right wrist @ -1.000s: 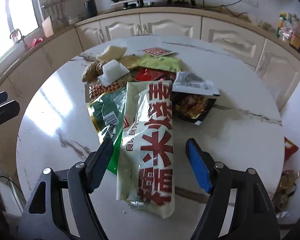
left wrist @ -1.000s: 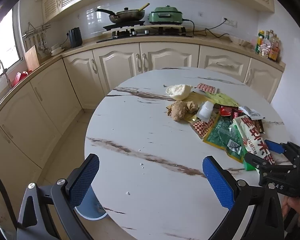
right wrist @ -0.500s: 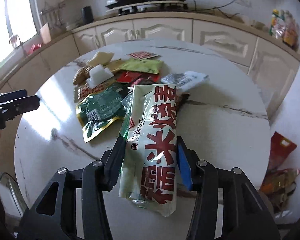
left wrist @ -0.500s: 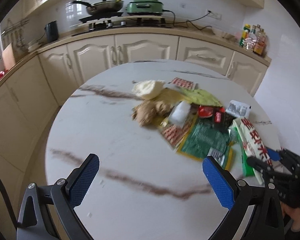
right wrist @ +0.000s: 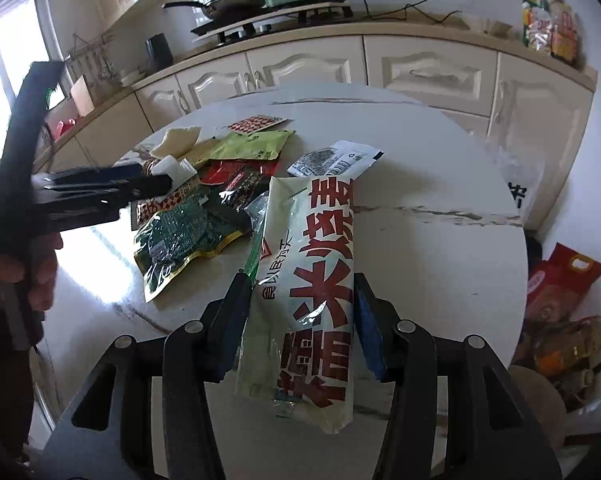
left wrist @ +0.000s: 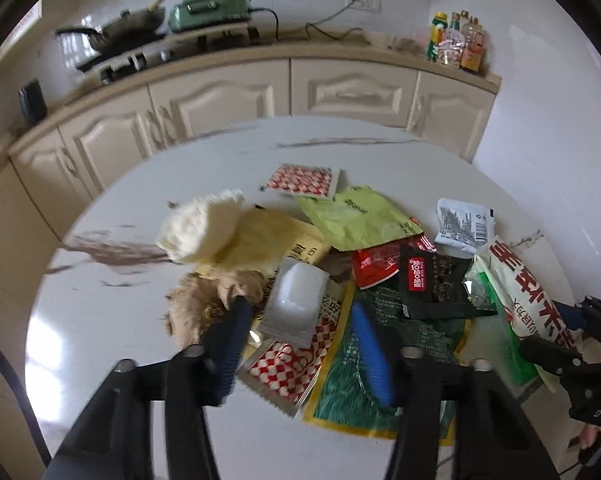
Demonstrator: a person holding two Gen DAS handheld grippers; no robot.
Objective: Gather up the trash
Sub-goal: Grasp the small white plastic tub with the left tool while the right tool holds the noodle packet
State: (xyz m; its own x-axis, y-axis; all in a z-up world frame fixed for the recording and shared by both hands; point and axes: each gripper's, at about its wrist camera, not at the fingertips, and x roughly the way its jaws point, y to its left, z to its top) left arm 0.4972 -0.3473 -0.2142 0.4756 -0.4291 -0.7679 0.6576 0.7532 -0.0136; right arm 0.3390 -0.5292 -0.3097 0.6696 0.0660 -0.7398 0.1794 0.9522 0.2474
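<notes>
A pile of wrappers lies on the round marble table (left wrist: 140, 360). My left gripper (left wrist: 300, 308) hangs low over the pile's near side, its jaws closing. A white plastic packet (left wrist: 296, 304) and a red-checked sachet (left wrist: 288, 364) lie between the fingers, and I see no pad pressing on either. A dark green foil bag (left wrist: 356, 392) lies under the right finger. My right gripper (right wrist: 300, 280) is shut on a long white snack bag with red characters (right wrist: 312, 220), whose near end sticks out toward the camera. The left gripper (right wrist: 140, 184) shows in the right wrist view, the right gripper (left wrist: 572, 336) in the left wrist view.
A ginger root (left wrist: 204, 304), a pale crumpled lump (left wrist: 200, 228), and yellow-green (left wrist: 356, 216), red (left wrist: 376, 264), black (left wrist: 436, 284) and white (left wrist: 464, 224) wrappers fill the pile. Cabinets and a counter (left wrist: 340, 60) stand behind. Filled bags (right wrist: 560, 292) sit on the floor at the right.
My left gripper has swept right and down over the pile, and its jaws have narrowed. My right gripper has shut on the white snack bag and drawn it slightly toward the table's edge.
</notes>
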